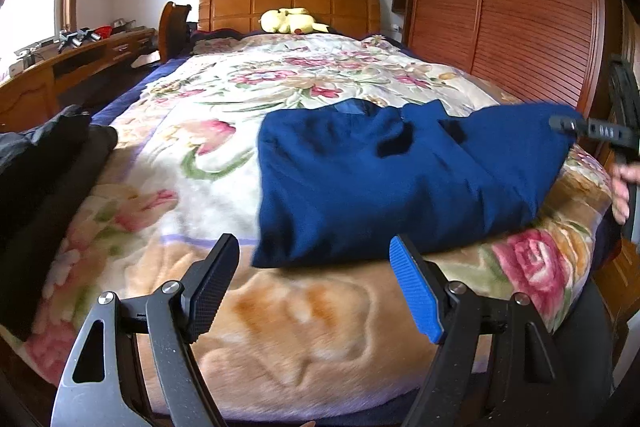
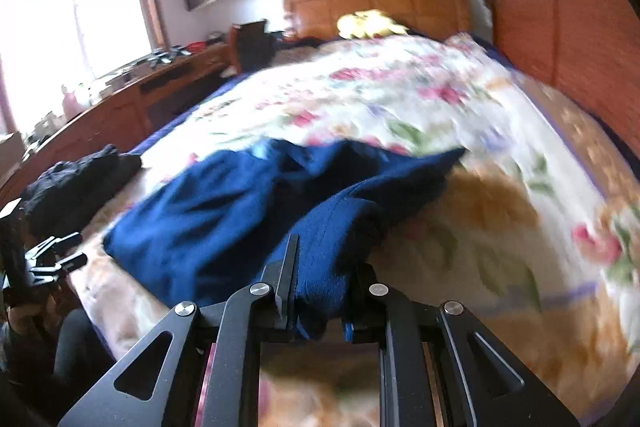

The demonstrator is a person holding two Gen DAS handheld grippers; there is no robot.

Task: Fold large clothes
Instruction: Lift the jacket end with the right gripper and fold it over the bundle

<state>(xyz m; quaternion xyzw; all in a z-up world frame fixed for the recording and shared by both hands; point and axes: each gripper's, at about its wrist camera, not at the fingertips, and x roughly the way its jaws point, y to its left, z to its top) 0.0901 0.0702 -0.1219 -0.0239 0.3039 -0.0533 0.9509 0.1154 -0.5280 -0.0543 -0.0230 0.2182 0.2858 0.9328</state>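
A dark blue garment (image 1: 400,183) lies partly folded on the floral blanket (image 1: 224,155) near the foot of the bed. My left gripper (image 1: 316,267) is open and empty, just short of the garment's near left corner. My right gripper (image 2: 320,283) is shut on a bunched edge of the blue garment (image 2: 224,219) and holds it lifted off the bed; the right wrist view is blurred. The right gripper also shows in the left wrist view (image 1: 568,125) at the garment's far right corner. The left gripper shows in the right wrist view (image 2: 68,251) at far left.
A pile of black clothes (image 1: 44,179) lies on the bed's left edge. A yellow plush toy (image 1: 290,21) rests by the wooden headboard (image 1: 288,1). A wooden wardrobe (image 1: 504,7) stands close on the right, a desk (image 1: 68,67) on the left.
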